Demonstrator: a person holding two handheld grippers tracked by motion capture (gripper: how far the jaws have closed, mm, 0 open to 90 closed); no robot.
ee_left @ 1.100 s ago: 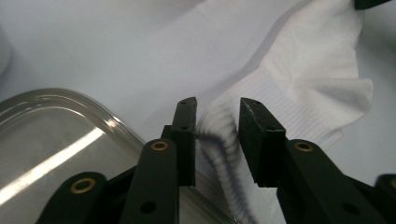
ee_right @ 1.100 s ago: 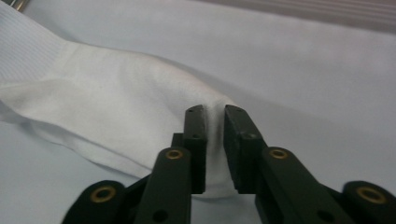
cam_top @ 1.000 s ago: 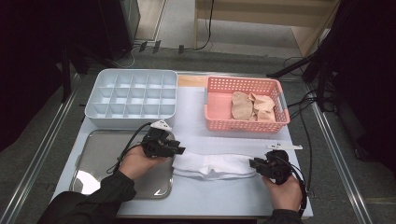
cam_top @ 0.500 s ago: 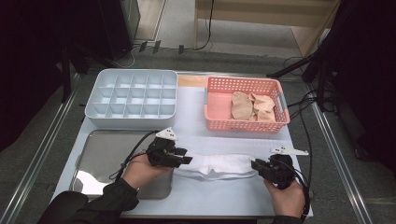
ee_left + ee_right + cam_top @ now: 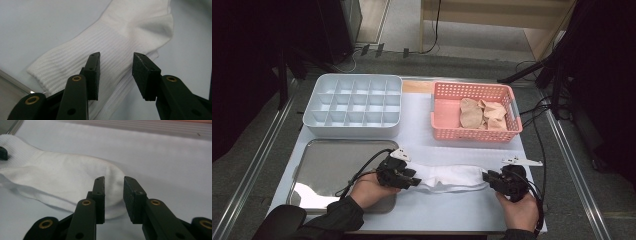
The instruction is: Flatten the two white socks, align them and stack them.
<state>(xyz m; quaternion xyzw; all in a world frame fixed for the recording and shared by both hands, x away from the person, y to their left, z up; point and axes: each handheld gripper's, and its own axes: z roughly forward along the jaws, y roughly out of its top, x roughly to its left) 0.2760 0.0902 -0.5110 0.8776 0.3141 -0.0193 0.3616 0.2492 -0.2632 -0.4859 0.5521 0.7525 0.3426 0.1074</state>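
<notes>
Left gripper view: fingers parted over a white sock

Left gripper view: the left gripper [image 5: 116,72] is seen with its fingers [image 5: 93,75] held apart, nothing clamped between them, the ribbed cuff of the white sock [image 5: 120,42] lying just beneath. In the right gripper view, the right gripper [image 5: 113,198] is likewise shown with a narrower gap between its fingers [image 5: 131,197], nothing gripped, the sock's toe end just ahead. From the high view, the sock [image 5: 449,177] is laid flat on the worktop [image 5: 417,135], stretched between the left gripper [image 5: 412,179] and the right gripper [image 5: 488,179]. A metal tray [image 5: 332,160] is found just beside the sock's cuff end. Beyond the sock, a pink basket [image 5: 447,132] holding beige cloth pieces [image 5: 482,114] and a white divided box [image 5: 354,102] are set.
</notes>
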